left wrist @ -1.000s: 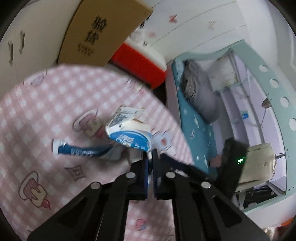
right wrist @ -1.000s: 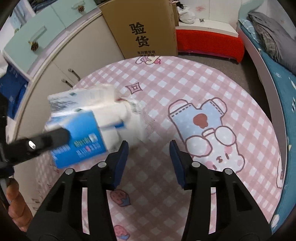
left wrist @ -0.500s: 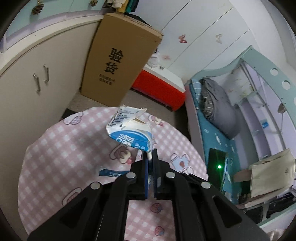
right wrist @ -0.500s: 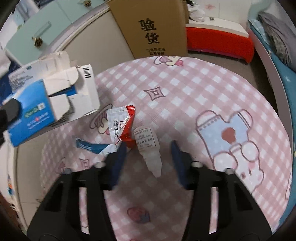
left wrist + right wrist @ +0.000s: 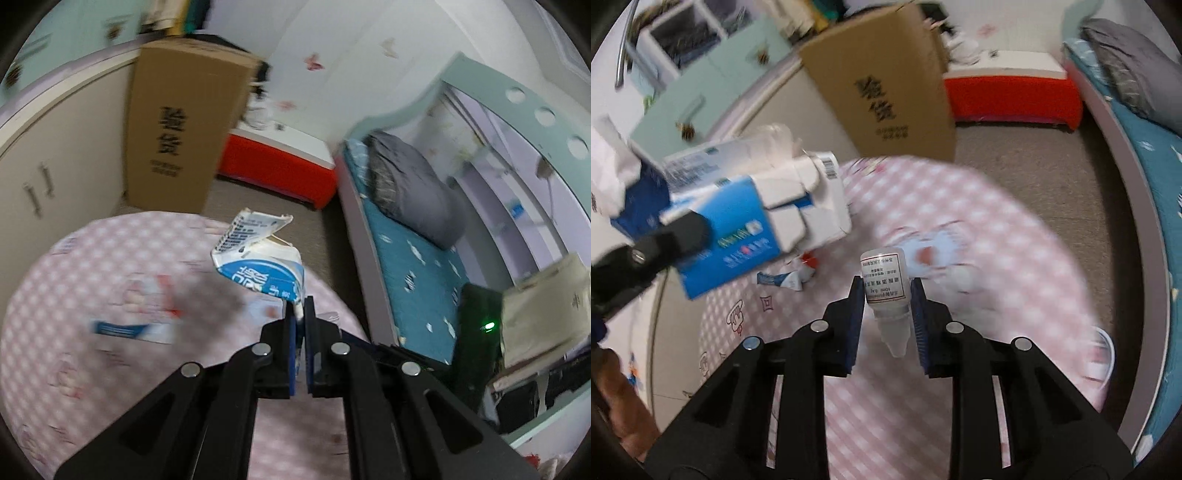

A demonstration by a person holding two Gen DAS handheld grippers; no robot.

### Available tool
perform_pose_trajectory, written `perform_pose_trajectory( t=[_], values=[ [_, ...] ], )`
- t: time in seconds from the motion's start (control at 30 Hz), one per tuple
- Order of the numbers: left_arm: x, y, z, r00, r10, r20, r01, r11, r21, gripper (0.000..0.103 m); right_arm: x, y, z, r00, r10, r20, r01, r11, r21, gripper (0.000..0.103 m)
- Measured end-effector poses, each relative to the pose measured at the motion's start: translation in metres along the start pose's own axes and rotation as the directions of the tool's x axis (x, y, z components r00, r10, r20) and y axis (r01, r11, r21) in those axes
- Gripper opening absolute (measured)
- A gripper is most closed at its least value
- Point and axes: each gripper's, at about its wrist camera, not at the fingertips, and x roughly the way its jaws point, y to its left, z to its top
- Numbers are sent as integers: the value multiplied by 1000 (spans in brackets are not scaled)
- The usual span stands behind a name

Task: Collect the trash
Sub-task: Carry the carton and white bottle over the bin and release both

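My left gripper (image 5: 300, 310) is shut on a torn blue-and-white carton (image 5: 258, 264) and holds it in the air above the pink checked rug (image 5: 92, 258). The carton also shows at the left of the right wrist view (image 5: 738, 218). My right gripper (image 5: 886, 295) is shut on a small white dropper bottle (image 5: 884, 284), cap pointing toward the camera, lifted off the rug. A blue wrapper (image 5: 129, 328) and a red-and-white packet (image 5: 166, 299) lie on the rug, blurred; they also show in the right wrist view (image 5: 786, 278).
A tall cardboard box (image 5: 886, 85) stands against beige cabinets (image 5: 40, 155) at the rug's far edge. A red storage bench (image 5: 1012, 92) is behind it. A bed with teal sheet (image 5: 413, 273) and grey pillow runs along the right. A white round object (image 5: 1102, 354) lies at the rug's right edge.
My right gripper has closed on the dropper bottle and lifted it off the rug. My left gripper keeps the carton raised and has swung a little.
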Motion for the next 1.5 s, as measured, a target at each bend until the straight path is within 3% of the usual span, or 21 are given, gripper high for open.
perform_pose_trajectory(
  t=[0.2,0.43,0.63,0.87,0.93,1.0,1.03,1.5],
  values=[
    [36,-118,-27,996,-49,-69,56,994,94,3,-96,-97,-19,995,-60,74,53,994,92,25],
    [91,-243,-76,981,-44,-187,83,974,209,3,-181,-203,-57,982,-152,112,127,972,198,25],
    [131,-312,-109,965,-7,-262,87,952,293,4,-228,-261,-80,970,-197,143,152,950,274,25],
    [159,-355,-120,952,30,-305,88,926,368,5,-260,-303,-103,962,-216,169,147,925,350,25],
    [164,-363,-121,953,48,-300,74,921,383,10,-260,-306,-103,961,-216,172,143,922,361,25],
    [171,-369,-121,949,77,-305,51,920,388,59,-260,-309,-104,961,-216,172,141,919,368,25],
    [170,-367,-119,954,88,-288,30,923,383,63,-261,-311,-104,962,-213,171,137,918,371,25],
    [157,-357,-116,956,153,-251,-50,926,374,67,-251,-302,-99,971,-170,168,103,933,345,25]
  ],
)
